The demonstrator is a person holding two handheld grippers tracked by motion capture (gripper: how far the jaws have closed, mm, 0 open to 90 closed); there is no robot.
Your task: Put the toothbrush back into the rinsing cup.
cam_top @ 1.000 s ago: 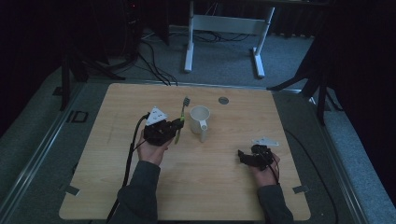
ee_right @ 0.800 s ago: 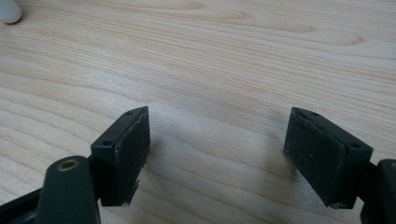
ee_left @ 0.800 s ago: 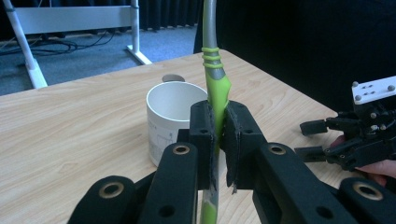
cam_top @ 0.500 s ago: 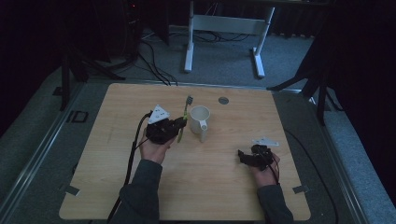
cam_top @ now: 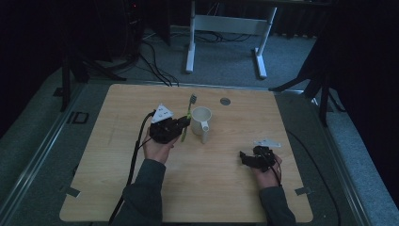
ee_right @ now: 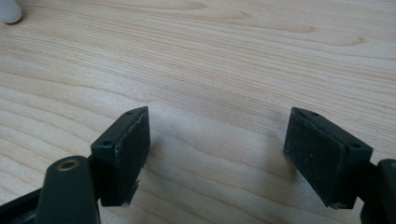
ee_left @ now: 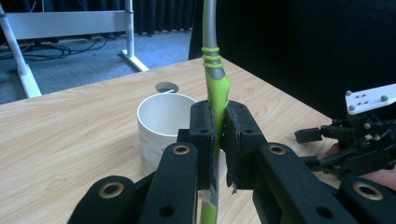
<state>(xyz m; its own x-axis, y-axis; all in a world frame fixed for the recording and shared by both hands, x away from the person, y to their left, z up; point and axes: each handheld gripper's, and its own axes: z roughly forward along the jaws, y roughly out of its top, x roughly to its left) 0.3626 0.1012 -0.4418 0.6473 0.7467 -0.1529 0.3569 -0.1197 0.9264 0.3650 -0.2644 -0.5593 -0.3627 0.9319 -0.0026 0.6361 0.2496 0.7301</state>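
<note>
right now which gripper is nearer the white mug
Left. The left gripper, shut on a toothbrush, is right beside the mug. The right gripper rests open, well apart on the table.

Lab or recording studio, not a home: dim room, black curtains [cam_top: 367,70] hanging along the back and right side, grey carpet floor [cam_top: 291,66]. Bare light-wood tabletop [cam_top: 226,188] with a round cable port [cam_top: 225,101] near its far edge sits on a dark platform with metal rails [cam_top: 33,165] along the left edge, tape bits at the near corners. Loose black cables [cam_top: 150,61] run over the floor past the far left corner, black stands [cam_top: 66,70] and a white desk frame [cam_top: 226,33] stand behind the far edge.
</note>
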